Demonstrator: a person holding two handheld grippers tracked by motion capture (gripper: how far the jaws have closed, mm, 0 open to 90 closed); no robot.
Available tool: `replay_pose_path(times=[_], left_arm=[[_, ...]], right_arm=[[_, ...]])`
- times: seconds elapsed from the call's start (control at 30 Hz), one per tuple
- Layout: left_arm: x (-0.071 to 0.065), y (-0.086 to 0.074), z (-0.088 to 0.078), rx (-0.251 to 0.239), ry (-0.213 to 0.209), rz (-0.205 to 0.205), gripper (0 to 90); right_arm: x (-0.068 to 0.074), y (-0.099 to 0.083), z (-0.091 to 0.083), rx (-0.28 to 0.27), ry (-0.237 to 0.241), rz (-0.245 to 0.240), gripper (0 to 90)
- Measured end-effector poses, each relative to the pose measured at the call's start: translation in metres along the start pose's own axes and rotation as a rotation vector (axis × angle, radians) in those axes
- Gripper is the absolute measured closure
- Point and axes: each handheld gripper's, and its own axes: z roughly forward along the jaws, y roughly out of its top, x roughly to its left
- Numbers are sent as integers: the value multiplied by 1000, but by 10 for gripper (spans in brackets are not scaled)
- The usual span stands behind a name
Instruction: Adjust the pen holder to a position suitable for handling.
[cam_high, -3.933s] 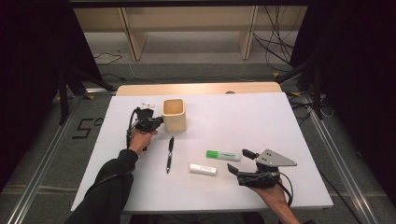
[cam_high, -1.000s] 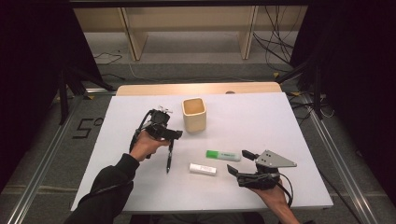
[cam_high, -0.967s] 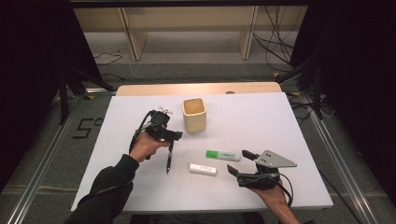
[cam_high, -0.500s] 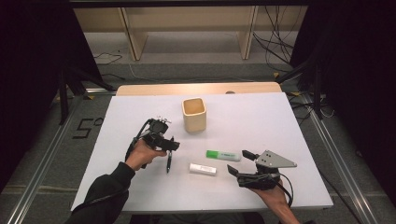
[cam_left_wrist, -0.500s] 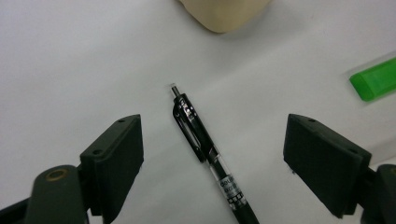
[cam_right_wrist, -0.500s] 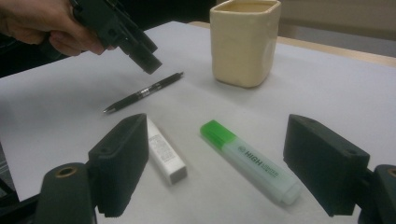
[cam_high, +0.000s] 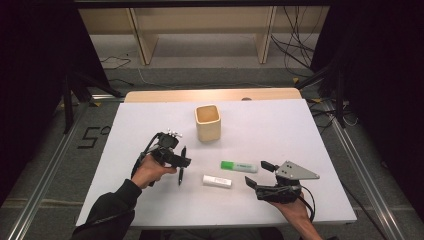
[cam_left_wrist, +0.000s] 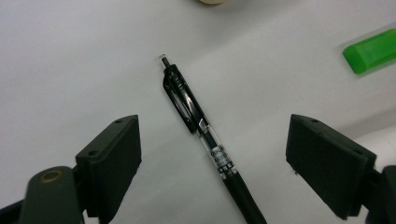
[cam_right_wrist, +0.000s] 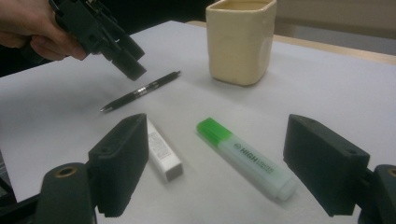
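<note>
A: Where to look for the pen (cam_left_wrist: 205, 140)?

B: Flat on the white table (cam_high: 310, 200), near the beige cup (cam_high: 207, 122) and a little to its left in the high view. Directly under the left gripper (cam_left_wrist: 212, 163), between the jaws but touched by neither pad.

A: And the state of that gripper?

B: Spread wide, having just been opening, with no grip on anything. Hovering a little above the pen, judging by the right gripper view. Same for the right gripper (cam_right_wrist: 233, 172): wide, empty, low over the table beside the green highlighter (cam_right_wrist: 245, 158) and the white eraser stick (cam_right_wrist: 161, 151).

A: Pointing which way?

B: Clicker end toward the cup, writing tip back toward the person. Long axis roughly front to back across the table in the high view. Slanted from upper left to lower right in the left gripper view, so not square to the closing line of the jaws.

A: Likely trouble from here?

B: Probably a skewed pinch. Closing across that slant could pivot or roll the round barrel out sideways. Coming down too low could jam the pads into the table before closing. Gripping near the tip end could leave the pen drooping on the lift.
</note>
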Motion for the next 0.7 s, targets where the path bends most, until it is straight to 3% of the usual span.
replay_pose_path(times=[0.53,0.6,0.7], left_arm=[[-8,-13,2,38,6,21,154],[-8,-14,2,46,15,40,154],[-10,-17,2,49,-5,62,177]], right_arm=[[1,-1,-2,4,-8,1,232],[1,-1,-2,6,-8,2,232],[1,-1,-2,3,-9,-1,233]])
